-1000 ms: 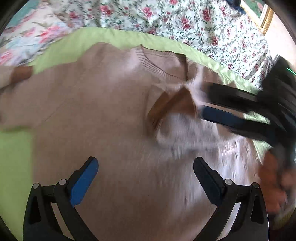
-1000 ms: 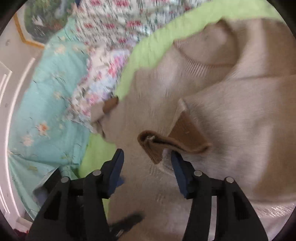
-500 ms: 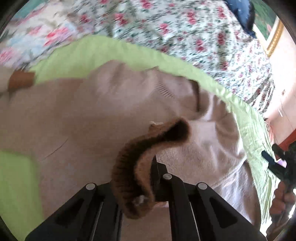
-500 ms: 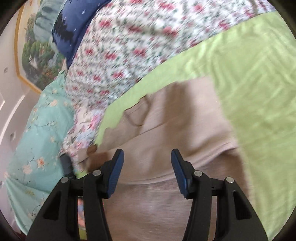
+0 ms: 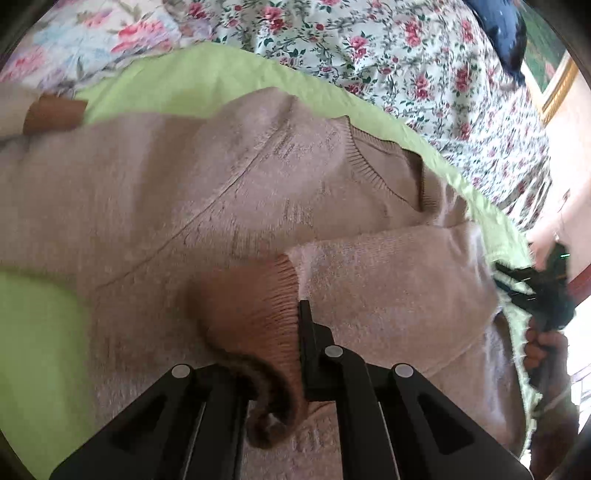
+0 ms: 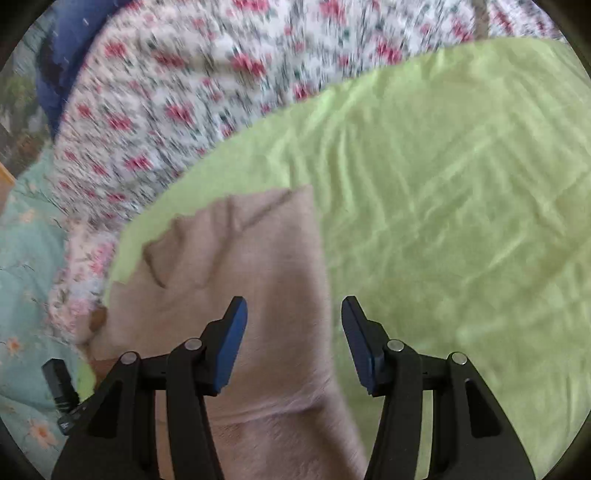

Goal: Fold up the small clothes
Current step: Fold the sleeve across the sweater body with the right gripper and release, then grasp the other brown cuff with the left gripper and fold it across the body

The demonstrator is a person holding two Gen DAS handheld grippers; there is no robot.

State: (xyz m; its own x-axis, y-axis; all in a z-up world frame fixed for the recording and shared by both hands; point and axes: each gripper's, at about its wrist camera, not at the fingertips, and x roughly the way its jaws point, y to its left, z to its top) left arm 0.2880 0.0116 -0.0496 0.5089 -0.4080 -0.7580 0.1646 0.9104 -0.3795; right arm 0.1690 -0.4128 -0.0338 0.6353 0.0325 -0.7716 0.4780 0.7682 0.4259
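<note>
A green sheet (image 6: 461,206) covers the work surface, creased, filling the right and centre of the right wrist view. Beyond it, across the top of both views, lies a white quilt with red flowers (image 5: 406,55). A pale teal floral cover (image 6: 26,258) occupies the left edge. A dark blue cushion (image 5: 506,33) and a gilt picture frame (image 5: 557,85) sit upper right against a cream wall (image 5: 576,155). Daylight is even.

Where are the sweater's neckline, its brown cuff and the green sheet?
neckline (image 5: 365,166), left wrist view, ribbed collar edge
cuff (image 5: 255,310), left wrist view, ribbed brown band
sheet (image 6: 461,184), right wrist view, bare green middle
</note>
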